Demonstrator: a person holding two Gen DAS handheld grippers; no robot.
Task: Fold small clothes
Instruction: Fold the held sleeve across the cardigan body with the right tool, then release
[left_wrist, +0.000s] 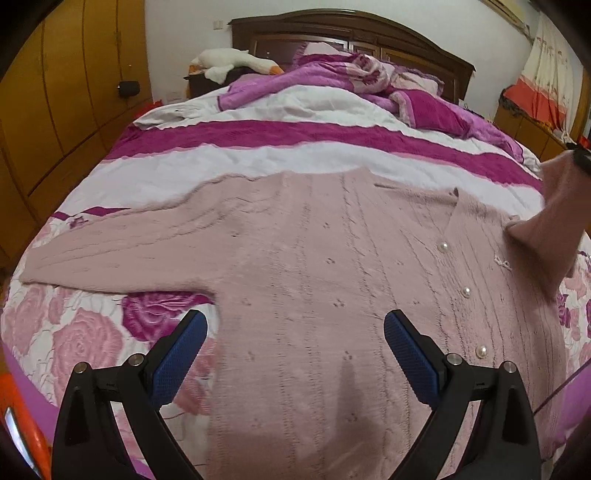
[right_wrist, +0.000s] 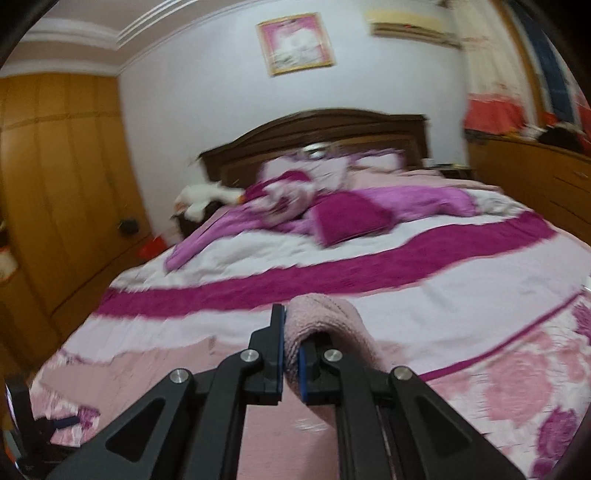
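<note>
Only left view shows cardigan (left_wrist: 314, 258) flat, left gripper (left_wrist: 295, 332) spread empty, right gripper (right_wrist: 291, 354) pinching sleeve (right_wrist: 321, 317)

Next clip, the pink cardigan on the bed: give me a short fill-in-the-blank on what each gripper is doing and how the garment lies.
1. The right gripper is shut on the cardigan's ____.
2. The left gripper hovers over the cardigan with its jaws ____.
3. The other sleeve lies ____ on the bedspread.
4. The cardigan's buttons look like ____.

Missing words: sleeve; open; flat; pearls
</note>
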